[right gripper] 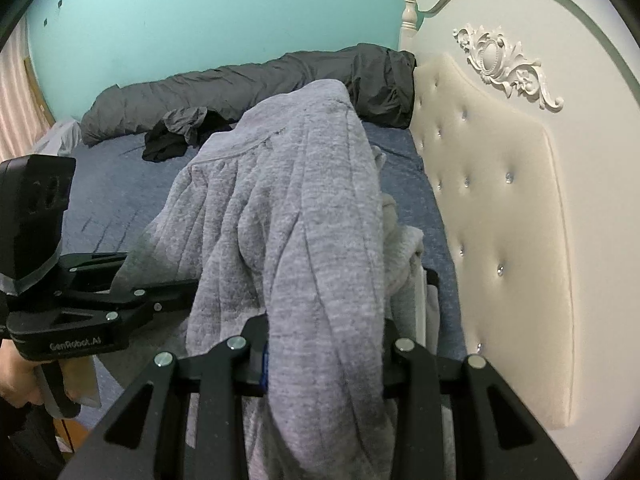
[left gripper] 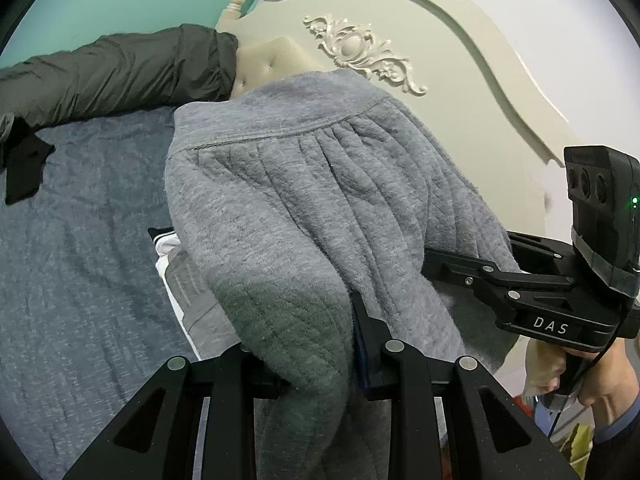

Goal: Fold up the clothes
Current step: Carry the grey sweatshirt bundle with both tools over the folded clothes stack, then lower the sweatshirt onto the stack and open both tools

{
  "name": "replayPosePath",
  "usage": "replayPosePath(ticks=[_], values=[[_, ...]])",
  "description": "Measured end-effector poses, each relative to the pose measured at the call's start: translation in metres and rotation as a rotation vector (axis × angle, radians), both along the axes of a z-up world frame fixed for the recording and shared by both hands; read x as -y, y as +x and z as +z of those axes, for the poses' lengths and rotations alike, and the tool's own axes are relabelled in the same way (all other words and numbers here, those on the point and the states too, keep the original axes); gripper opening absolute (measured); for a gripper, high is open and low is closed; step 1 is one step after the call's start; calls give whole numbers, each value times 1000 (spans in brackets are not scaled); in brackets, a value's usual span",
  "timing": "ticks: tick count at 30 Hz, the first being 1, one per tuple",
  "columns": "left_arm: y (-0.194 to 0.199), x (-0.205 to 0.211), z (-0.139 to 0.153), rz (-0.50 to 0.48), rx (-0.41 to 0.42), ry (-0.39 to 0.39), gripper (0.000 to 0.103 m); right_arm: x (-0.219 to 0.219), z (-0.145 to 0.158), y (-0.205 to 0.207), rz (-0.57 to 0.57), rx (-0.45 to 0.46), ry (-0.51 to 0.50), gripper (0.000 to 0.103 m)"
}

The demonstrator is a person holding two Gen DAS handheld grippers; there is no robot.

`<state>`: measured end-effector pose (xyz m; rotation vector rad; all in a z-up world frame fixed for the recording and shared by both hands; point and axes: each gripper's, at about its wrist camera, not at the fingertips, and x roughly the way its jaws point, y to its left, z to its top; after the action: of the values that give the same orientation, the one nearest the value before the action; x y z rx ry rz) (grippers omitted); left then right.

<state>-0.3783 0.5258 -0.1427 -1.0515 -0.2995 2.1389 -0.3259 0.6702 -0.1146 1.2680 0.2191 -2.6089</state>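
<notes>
A: Left gripper [left gripper: 316, 344] and right gripper [right gripper: 324, 344] are each clamping a bunch of the grey garment [left gripper: 304, 184], which is hanging between them above the bed [left gripper: 80, 240].

B: Step?

A: Carrying it, seemingly. Next, it likely needs spreading flat on the bed, beside the folded clothes [left gripper: 180, 272].

Both views are fisheye cameras, each mounted on a hand-held gripper and looking forward and downward along its fingers. The left wrist view sits close behind the left hand-held gripper [left gripper: 316, 344], facing the headboard [left gripper: 460, 92]; the right hand-held gripper [left gripper: 448, 268] enters from its right edge. The right wrist view sits close behind that unit, facing the teal wall [right gripper: 220, 12]. Both share the grey garment [left gripper: 304, 184], bed [left gripper: 80, 248], dark duvet [right gripper: 248, 80] and headboard.
</notes>
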Motion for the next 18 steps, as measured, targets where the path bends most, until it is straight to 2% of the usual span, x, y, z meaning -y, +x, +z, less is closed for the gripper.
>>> replayPosePath(ticks=[11,16,18], values=[[-2,-25,-68,17,88,-17,28,-28,-65,-28,4,84,53,35],[-8,-22,-96,11,146,6,29,-49,-100,-31,-48,132,40,48],[-10,-21,-100,5,147,9,30,-57,-103,-28,-81,113,34,59]])
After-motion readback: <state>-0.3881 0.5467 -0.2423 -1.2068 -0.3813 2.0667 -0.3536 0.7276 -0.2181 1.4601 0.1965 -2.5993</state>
